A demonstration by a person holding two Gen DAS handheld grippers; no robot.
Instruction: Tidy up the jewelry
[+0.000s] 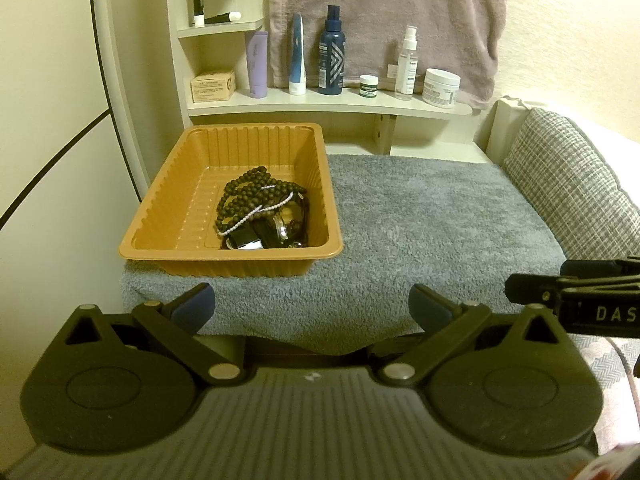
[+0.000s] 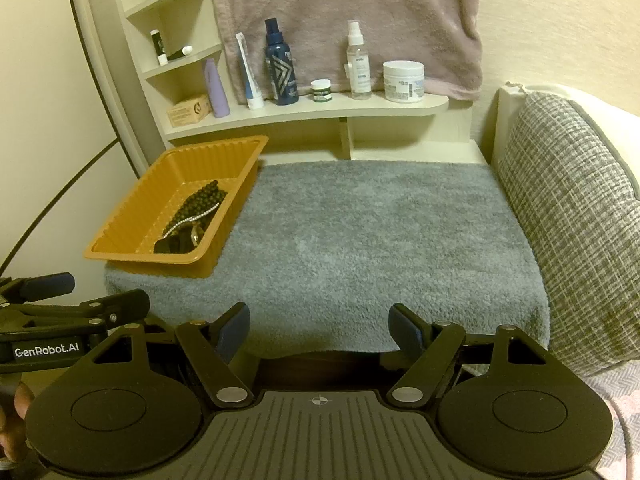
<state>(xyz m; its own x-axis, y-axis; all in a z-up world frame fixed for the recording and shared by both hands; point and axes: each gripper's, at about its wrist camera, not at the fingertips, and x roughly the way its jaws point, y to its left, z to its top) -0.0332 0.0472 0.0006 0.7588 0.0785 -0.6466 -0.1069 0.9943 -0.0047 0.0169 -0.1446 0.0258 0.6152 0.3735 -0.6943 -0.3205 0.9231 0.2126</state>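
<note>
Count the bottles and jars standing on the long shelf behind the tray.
6, left to right: purple tube, white-blue tube, dark blue bottle, small green jar, clear spray bottle, white jar. The box isn't counted.

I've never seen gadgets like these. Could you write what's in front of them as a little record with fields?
Surface: grey towel
Container: orange tray on the towel's left side
Contents: dark bead strands, a thin pearl-like strand, other dark pieces, piled at the tray's right end
Left gripper: fingers apart, empty
Right gripper: fingers apart, empty
Behind: shelf of bottles and jars
</note>
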